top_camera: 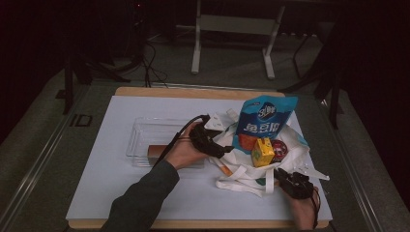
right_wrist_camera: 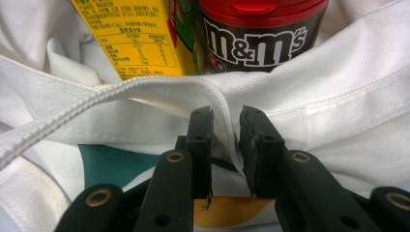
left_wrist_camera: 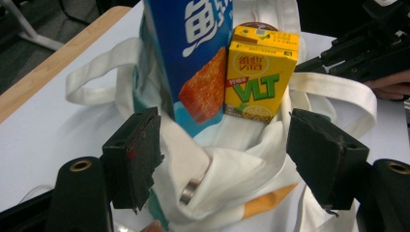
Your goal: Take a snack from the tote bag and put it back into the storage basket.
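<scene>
Tote bag of white canvas lies slumped on the white table, right of centre, with its mouth facing up and three items standing in it: a blue snack pouch, a yellow drink carton and a red-lidded candy jar. A clear plastic tray sits just beside the bag on its left. The cloth is soft and limp; it folds under its own weight and gives no support to the contents, so the upright pouch and carton are likely to tip if the rim is pulled sideways. Take hold at a stitched hem or a strap, where the doubled fabric is thicker and less apt to slip from the pads. The right gripper, at the near right corner of the bag, has its jaws nearly together and clamped on a raised fold of the bag rim, just below the carton and the jar. The left gripper is at the bag's left side with its jaws wide apart; bunched cloth lies between them, but the pads do not press on it. The carton is probably light and stiff, with flat faces suited to a parallel grip; the pouch is crinkly and slippery.
</scene>
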### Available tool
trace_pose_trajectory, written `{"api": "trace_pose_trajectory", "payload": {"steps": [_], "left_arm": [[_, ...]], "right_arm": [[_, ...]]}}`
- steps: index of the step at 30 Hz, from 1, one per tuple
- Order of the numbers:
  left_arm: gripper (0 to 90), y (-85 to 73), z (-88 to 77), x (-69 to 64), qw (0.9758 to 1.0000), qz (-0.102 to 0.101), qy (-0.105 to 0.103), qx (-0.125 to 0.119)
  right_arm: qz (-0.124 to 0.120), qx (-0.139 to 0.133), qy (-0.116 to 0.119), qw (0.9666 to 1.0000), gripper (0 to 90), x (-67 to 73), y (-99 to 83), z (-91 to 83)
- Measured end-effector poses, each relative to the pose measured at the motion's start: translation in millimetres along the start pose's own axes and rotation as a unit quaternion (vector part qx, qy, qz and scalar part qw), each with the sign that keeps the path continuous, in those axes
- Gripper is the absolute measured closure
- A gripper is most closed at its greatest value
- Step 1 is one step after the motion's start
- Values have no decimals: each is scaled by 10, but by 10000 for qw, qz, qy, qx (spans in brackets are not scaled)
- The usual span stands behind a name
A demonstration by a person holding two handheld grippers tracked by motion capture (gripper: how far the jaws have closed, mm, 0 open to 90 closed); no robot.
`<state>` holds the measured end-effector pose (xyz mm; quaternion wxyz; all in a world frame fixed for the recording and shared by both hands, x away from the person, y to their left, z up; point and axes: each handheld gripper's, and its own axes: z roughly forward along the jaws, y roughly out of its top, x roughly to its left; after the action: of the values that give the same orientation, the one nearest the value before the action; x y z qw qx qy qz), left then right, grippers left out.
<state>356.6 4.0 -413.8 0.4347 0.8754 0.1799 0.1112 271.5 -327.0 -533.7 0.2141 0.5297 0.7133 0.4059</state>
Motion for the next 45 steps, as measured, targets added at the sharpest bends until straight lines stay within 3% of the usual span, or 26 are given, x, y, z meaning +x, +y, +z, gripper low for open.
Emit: {"api": "trace_pose_trajectory", "payload": {"steps": [11,20,45], "left_arm": [[284,78,155,-84,9999,37,-145,17],[280,144,302,-166,9992,124,-389,49],[274,271,651,-184,9976,32,-691,-13]], "right_arm": [[-1,3,-3,10000,747,1,0,0],[-2,-1,-3,10000,747,1,1,1],[0,-4,21,10000,742,-7,1,1]]}}
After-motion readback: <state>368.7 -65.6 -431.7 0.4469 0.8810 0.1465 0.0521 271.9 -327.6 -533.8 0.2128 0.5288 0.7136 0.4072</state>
